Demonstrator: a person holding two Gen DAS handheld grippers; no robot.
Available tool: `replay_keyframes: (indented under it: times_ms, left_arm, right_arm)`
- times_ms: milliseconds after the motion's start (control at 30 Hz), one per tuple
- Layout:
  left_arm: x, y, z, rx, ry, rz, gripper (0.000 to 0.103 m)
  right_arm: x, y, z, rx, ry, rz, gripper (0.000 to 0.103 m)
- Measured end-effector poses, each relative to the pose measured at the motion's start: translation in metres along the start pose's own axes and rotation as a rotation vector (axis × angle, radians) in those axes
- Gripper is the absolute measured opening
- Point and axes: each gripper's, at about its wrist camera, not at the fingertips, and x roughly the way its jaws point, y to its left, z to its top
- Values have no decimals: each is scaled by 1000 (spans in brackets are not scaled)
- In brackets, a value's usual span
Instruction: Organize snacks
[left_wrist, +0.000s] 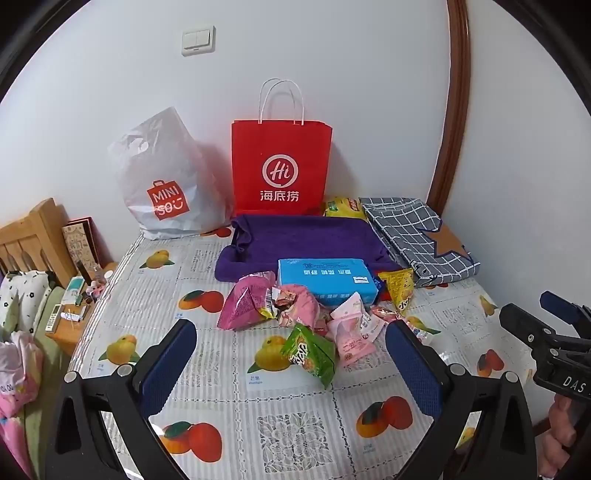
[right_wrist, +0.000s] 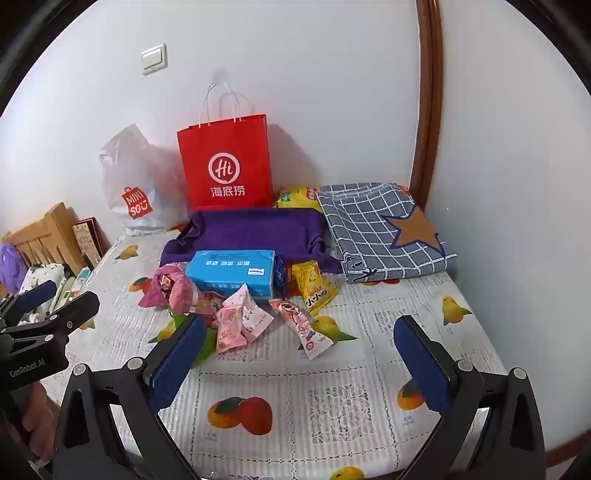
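A heap of small snack packets lies mid-table: a green packet, pink packets, a magenta packet, a yellow packet and a long pink one. A blue tissue pack sits just behind them. My left gripper is open, held short of the green packet, with nothing between its pads. My right gripper is open too, nearer than the long pink packet.
A red paper bag and a white plastic bag stand against the wall. A purple cloth and a grey checked cloth lie behind the snacks. A bedside table is left.
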Motion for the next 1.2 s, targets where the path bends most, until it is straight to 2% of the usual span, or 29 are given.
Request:
replay_keyframes:
  times_ms: [267, 567, 1200]
  left_arm:
    - [-6, -5, 9, -1, -8, 4, 103]
    - [-13, -4, 1, 4, -41, 4, 103]
    - [-16, -4, 0, 3, -44, 2, 103]
  right_arm:
    - [-13, 0, -2, -6, -25, -4, 101]
    - [-17, -1, -3, 1, -29, -1, 101]
    - [-21, 1, -6, 12, -43, 10, 101]
